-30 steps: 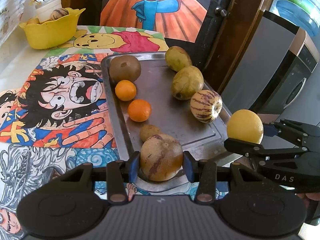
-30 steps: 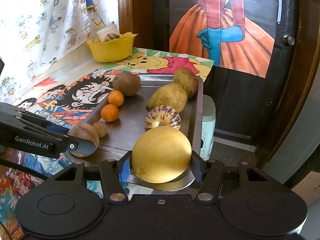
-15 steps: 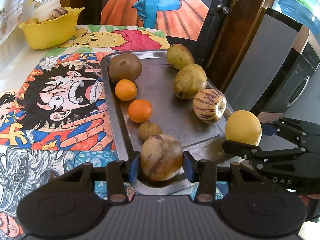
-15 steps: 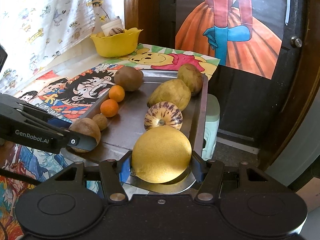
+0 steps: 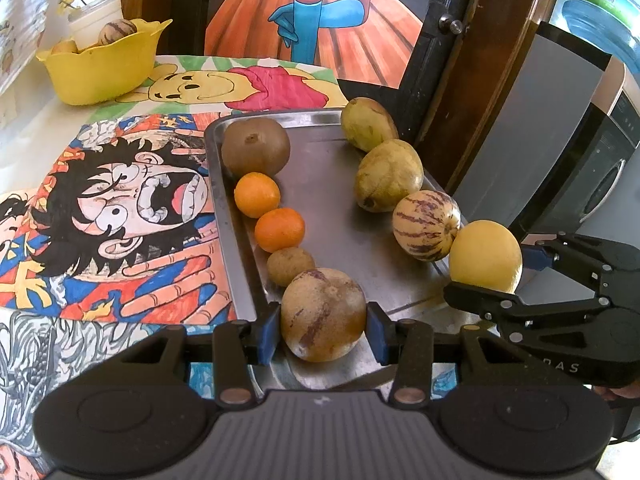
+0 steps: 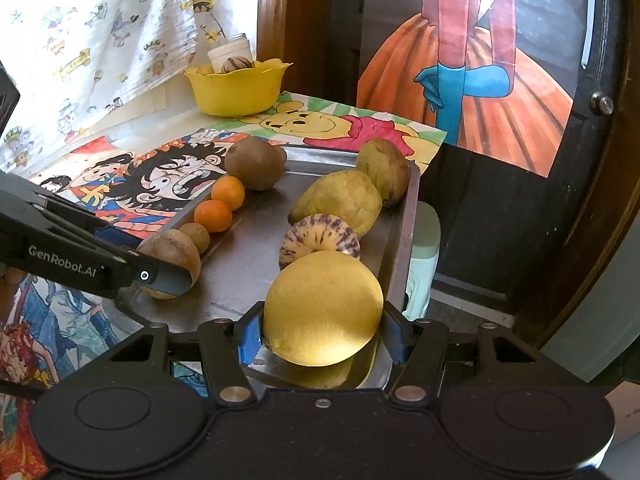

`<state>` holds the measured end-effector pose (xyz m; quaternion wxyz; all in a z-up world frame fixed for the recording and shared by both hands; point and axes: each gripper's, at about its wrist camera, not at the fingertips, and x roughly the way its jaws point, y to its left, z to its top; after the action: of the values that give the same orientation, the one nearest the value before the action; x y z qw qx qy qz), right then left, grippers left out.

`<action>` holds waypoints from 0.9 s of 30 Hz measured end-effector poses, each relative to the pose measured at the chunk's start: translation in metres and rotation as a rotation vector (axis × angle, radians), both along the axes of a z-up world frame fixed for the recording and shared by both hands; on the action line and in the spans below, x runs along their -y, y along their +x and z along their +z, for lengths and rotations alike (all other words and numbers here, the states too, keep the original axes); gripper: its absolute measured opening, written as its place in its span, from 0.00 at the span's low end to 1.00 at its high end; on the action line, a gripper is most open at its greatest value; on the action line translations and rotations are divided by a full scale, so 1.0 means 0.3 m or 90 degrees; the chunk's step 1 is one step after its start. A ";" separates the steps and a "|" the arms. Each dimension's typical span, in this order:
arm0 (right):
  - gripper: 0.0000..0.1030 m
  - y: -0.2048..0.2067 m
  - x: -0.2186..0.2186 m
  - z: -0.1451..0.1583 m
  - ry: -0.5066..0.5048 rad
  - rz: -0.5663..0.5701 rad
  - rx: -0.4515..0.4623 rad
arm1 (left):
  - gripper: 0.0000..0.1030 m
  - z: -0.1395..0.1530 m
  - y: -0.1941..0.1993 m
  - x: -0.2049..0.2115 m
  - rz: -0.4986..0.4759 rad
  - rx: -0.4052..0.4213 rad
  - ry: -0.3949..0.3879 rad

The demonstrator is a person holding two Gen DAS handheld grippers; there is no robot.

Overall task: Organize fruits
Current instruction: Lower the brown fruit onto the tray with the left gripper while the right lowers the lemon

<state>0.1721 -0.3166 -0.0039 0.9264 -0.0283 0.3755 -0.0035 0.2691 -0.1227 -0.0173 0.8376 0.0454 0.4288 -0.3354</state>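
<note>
Since the earlier frames: fruit and both grippers sit nearer the tray's front corners in view; the yellow melon now lies just beside the striped pepino.

Landmark: steel tray (image 5: 340, 216), on cartoon-printed mats (image 5: 120, 208).

Item 1. Left gripper (image 5: 323, 327): blue pads clamped on a brown-streaked round fruit (image 5: 323, 314) at the tray's near-left corner. Casing in the right wrist view reads "GenRobot.AI".

Item 2. Right gripper (image 6: 322, 330): pads clamped on a yellow melon (image 6: 322, 308) at the tray's near-right corner; whether it rests on the steel or hangs just above, cannot tell. Casing in the left wrist view shows "DAS"; anything before those letters is too faint to read.

Item 3. Left row on the tray, near to far: small brown fruit (image 5: 290, 266), two oranges (image 5: 280, 229) (image 5: 257, 195), large brown fruit (image 5: 256, 146) in the far-left corner.

Item 4. Right row on the tray, near to far: purple-striped pepino (image 5: 426, 225), two green-yellow fruits (image 5: 389, 175) (image 5: 368, 123).

Item 5. Yellow scalloped bowl (image 5: 102, 65), well beyond the tray's far-left corner, holding a striped fruit and a white container.

Item 6. Water bottle (image 5: 600, 8), beyond the tray's right side; label unreadable.
</note>
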 end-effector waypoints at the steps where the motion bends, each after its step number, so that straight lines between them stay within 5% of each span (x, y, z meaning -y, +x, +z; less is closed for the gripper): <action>1: 0.59 0.002 0.003 -0.001 -0.001 -0.001 0.002 | 0.47 0.000 0.000 0.000 0.001 0.001 -0.001; 27: 0.60 -0.050 -0.001 -0.084 -0.079 0.060 0.102 | 0.49 -0.021 -0.072 -0.005 0.032 0.086 -0.022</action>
<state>0.1571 -0.3164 -0.0290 0.9490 -0.1027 0.2979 0.0149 0.2475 -0.1213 -0.0236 0.8736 0.0429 0.3661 -0.3178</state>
